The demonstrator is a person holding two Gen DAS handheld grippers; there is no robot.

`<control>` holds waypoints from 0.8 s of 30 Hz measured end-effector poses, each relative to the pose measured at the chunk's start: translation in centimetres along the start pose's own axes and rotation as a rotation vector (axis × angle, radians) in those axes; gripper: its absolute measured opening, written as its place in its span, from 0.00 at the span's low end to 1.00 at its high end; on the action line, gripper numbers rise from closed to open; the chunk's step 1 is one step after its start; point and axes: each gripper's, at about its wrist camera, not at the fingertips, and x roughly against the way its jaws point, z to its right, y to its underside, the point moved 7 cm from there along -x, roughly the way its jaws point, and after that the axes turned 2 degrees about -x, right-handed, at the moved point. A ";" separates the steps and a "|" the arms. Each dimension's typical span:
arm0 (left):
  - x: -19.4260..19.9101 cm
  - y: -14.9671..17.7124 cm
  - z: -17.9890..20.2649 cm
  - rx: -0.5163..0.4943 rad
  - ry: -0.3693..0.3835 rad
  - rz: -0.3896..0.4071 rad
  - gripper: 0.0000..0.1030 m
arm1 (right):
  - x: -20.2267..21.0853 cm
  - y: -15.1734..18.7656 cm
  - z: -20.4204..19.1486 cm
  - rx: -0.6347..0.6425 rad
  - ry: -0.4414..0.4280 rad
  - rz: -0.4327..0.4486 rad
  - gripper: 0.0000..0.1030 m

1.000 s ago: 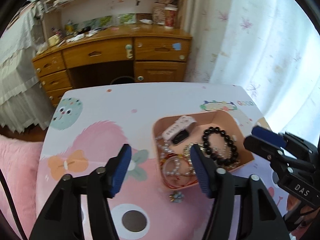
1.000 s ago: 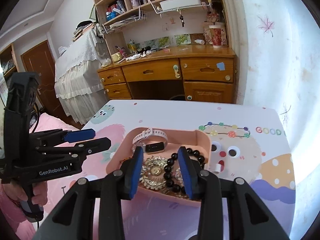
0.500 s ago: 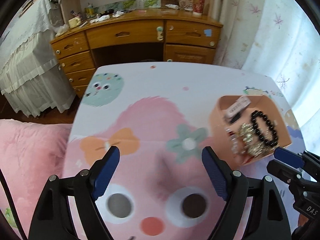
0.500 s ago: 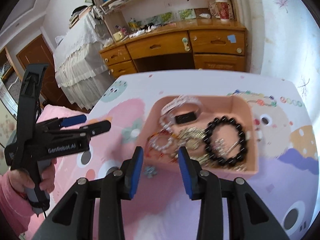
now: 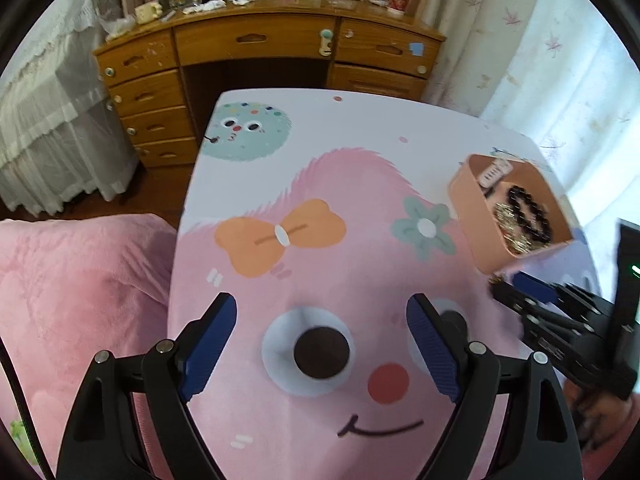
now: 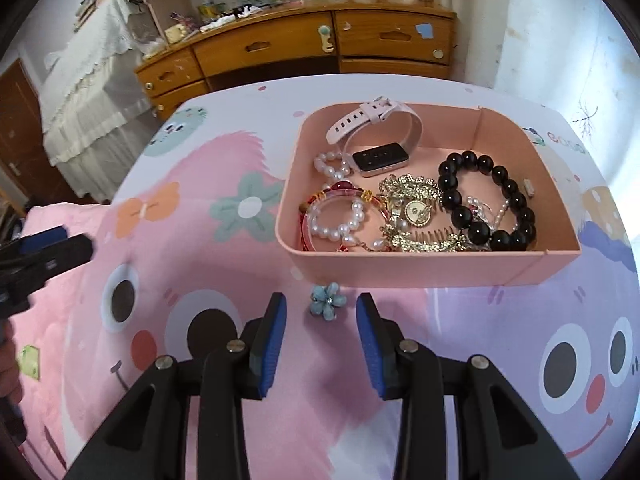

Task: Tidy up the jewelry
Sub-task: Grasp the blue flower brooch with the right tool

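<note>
On the cartoon-printed pink and lilac tabletop [image 6: 248, 264], a small pale-blue flower-shaped jewelry piece [image 6: 328, 301] lies loose, just outside the near wall of a peach-pink open rectangular tray [image 6: 400, 270].

Right wrist view:
- Right gripper [image 6: 321, 322], black arms with blue ribbed pads, is partly spread. Blue flower sits just ahead of the gap, at 12 o'clock from the pad tips; pads [image 6: 273, 336] are not touching it. Nothing is pinched.
- Tray lies at 1 o'clock from the gripper. Contents: pale-pink strapped smartwatch with black rectangular face [image 6: 380, 158] at the far side; white pearl bracelet [image 6: 340, 220] at near left with a red and gold cord bracelet [image 6: 340, 190] around it; gold filigree hair comb with round medallion [image 6: 416, 216] at centre; black glossy round-bead bracelet [image 6: 488, 200] on the right. Small silver bits lie inside the black ring; too tangled to identify.
- Left gripper [image 6: 52, 248] enters at 9 o'clock, well apart from the tray.

Left wrist view:
- Left gripper [image 5: 322, 340] has its jaws opening, pads spread wide over the printed eye on the tabletop. Nothing is between them.
- Tray appears at 2 o'clock; the right gripper sits below it at 3 o'clock, blurred.
- Honey-coloured wooden desk with drawers [image 5: 280, 44] stands beyond the table at 12 o'clock; pink plush blanket [image 5: 80, 280] at 9 o'clock.
</note>
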 end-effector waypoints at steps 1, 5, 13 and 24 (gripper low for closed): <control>0.1 0.2 0.0 -0.006 0.003 -0.001 0.85 | -0.2 0.0 -0.1 -0.001 0.018 -0.006 0.35; 0.1 0.9 -0.3 -0.019 0.008 -0.011 0.85 | -0.4 -0.2 -0.5 0.000 0.072 -0.006 0.35; 0.6 1.3 -1.4 0.002 0.038 -0.009 0.85 | -0.8 0.1 -0.9 -0.016 0.109 -0.045 0.18; 1.4 2.3 -3.8 0.021 0.018 -0.024 0.85 | 1.5 -0.9 -4.9 0.029 0.037 -0.022 0.17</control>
